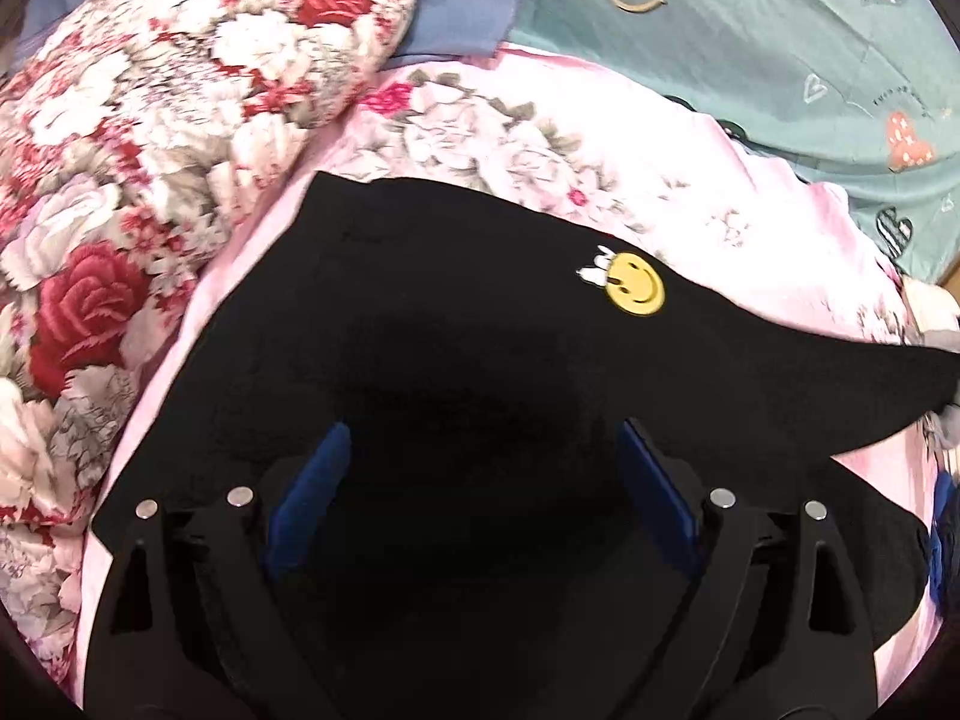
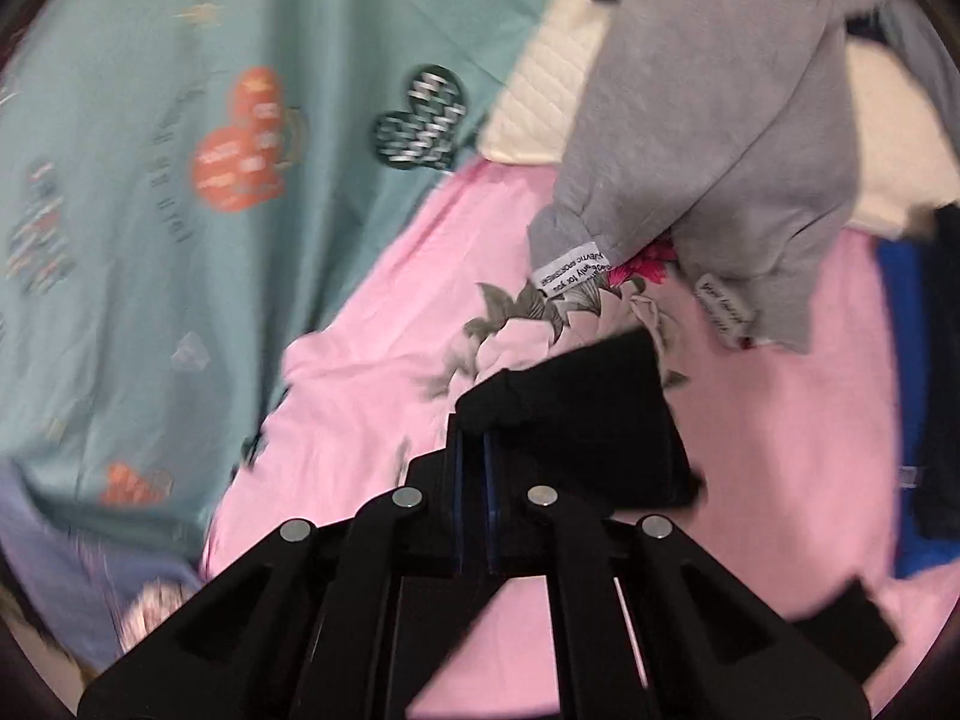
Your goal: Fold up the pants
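The black pants (image 1: 456, 324) lie flat on the pink bed sheet (image 1: 690, 204), and the left tool (image 1: 480, 474) stands wide just over them, gripping nothing. The right tool (image 2: 474, 450) is pinched narrow on a black pant end (image 2: 576, 414), which sticks out toward 1 o'clock clear of the sheet near a grey garment (image 2: 708, 120). This looks like the folding step: next, that end likely needs carrying across the spread cloth, laying square, then letting go.
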The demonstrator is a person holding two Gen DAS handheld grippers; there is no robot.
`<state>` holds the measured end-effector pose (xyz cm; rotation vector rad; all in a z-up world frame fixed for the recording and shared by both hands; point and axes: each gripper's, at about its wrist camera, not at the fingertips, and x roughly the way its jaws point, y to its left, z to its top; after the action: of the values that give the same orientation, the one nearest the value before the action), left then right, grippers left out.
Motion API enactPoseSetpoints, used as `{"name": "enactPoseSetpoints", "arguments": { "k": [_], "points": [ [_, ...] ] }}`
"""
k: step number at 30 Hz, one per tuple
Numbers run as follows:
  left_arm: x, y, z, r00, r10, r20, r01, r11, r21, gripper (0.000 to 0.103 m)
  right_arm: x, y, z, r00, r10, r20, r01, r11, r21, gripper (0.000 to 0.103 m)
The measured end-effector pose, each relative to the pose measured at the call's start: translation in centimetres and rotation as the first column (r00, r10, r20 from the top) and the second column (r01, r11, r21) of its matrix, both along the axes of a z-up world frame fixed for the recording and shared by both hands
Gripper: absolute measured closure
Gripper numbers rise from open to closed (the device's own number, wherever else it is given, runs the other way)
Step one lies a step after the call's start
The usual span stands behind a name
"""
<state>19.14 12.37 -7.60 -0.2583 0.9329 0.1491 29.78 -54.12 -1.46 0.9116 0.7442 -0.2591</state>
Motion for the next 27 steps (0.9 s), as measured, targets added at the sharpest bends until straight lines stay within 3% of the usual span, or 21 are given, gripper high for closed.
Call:
{"name": "enactPoseSetpoints", "arguments": {
  "k": [1,2,3,5,8,12,15,19,23,24,26,27],
  "points": [
    [-0.2,0.3,0.1,1.0,0.017,0.001,-0.017,1.0,0.008,0.012,2.8,-0.3,-1.7,0.999,-0.027,-0.032,0.027,0.999,-0.019,0.08],
    [-0.4,0.7,0.2,1.0,0.031,0.001,-0.031,0.999,0.02,0.012,5.0,-0.2,-3.1,0.996,-0.028,-0.09,0.021,0.996,-0.085,0.047],
    [-0.7,1.0,0.3,0.999,0.044,0.003,-0.044,0.998,0.035,0.012,5.9,0.0,-3.9,0.989,-0.046,-0.14,0.026,0.99,-0.142,0.042],
    [-1.3,1.8,0.7,0.998,0.063,0.021,-0.064,0.995,0.073,0.012,5.3,0.7,-4.4,0.99,-0.109,-0.089,0.087,0.971,-0.222,0.042],
    [-1.6,2.6,1.1,0.995,0.085,0.045,-0.09,0.99,0.113,0.012,3.2,1.0,-3.7,0.997,-0.071,-0.036,0.056,0.951,-0.305,0.042],
    [-1.0,2.2,0.5,0.997,0.065,0.037,-0.067,0.996,0.06,0.012,0.1,-0.7,-3.5,0.998,-0.028,-0.049,0.007,0.924,-0.382,0.043],
    [-0.3,0.9,-0.4,0.999,0.046,0.012,-0.046,0.999,0.002,0.012,0.5,-0.9,-4.8,0.992,0.078,-0.104,-0.111,0.923,-0.368,0.051],
    [-0.6,-0.5,-0.6,1.0,0.012,-0.002,-0.012,0.999,0.036,0.012,3.0,0.9,-6.8,0.979,0.181,-0.093,-0.199,0.947,-0.251,0.051],
    [-1.3,0.5,-0.1,0.999,0.049,0.007,-0.049,0.998,0.045,0.012,6.2,2.8,-9.5,0.967,0.147,-0.206,-0.191,0.958,-0.213,0.051],
    [-1.5,1.0,0.0,0.998,0.061,0.006,-0.061,0.997,0.039,0.012,6.4,3.5,-9.5,0.973,0.115,-0.202,-0.165,0.953,-0.253,0.052],
    [-1.6,1.7,0.0,0.996,0.086,0.005,-0.086,0.996,0.033,0.012,6.8,4.4,-9.4,0.971,0.118,-0.21,-0.176,0.942,-0.285,0.086],
    [-1.6,2.0,0.0,0.995,0.096,0.004,-0.096,0.995,0.039,0.012,6.8,4.6,-9.4,0.973,0.112,-0.204,-0.168,0.945,-0.28,0.086]
  ]
}}
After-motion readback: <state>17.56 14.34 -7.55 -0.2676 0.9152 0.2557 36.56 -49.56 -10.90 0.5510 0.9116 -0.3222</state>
